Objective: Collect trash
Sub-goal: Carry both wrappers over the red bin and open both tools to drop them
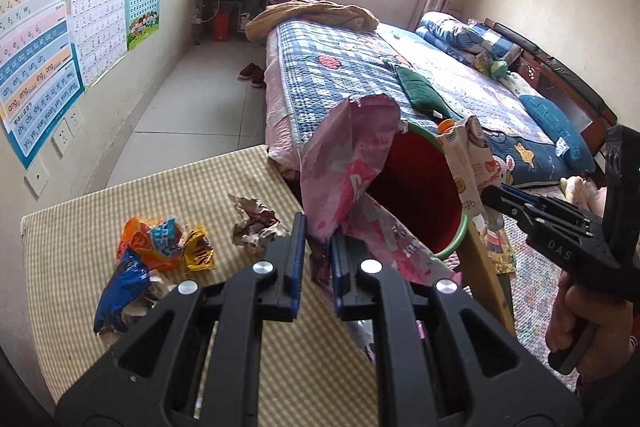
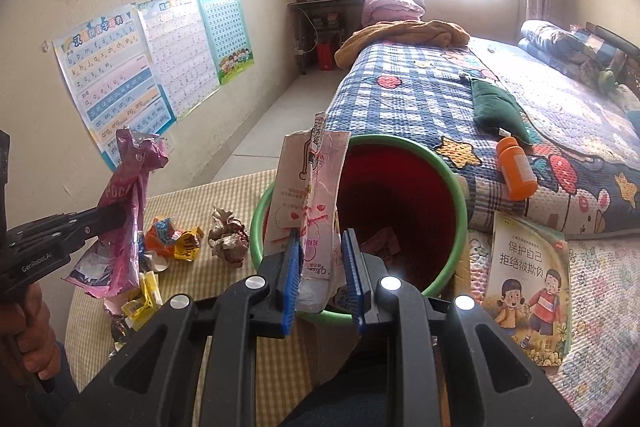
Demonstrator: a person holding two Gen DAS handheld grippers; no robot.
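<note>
My left gripper (image 1: 318, 259) is shut on a pink snack bag (image 1: 352, 163), held up beside the red bin with a green rim (image 1: 416, 187); the bag also shows in the right wrist view (image 2: 128, 211). My right gripper (image 2: 320, 267) is shut on a pale pink-and-white wrapper (image 2: 308, 195), held over the near rim of the bin (image 2: 400, 195). The wrapper also shows in the left wrist view (image 1: 466, 163). Several crumpled wrappers (image 1: 160, 247) and a paper ball (image 1: 256, 227) lie on the checked table (image 1: 80, 307).
A bed with a blue checked quilt (image 2: 420, 95) stands behind the bin, with an orange bottle (image 2: 516, 171) and a green pouch (image 2: 496, 111) on it. A children's book (image 2: 528, 279) lies right of the bin. Posters (image 1: 40, 39) hang on the left wall.
</note>
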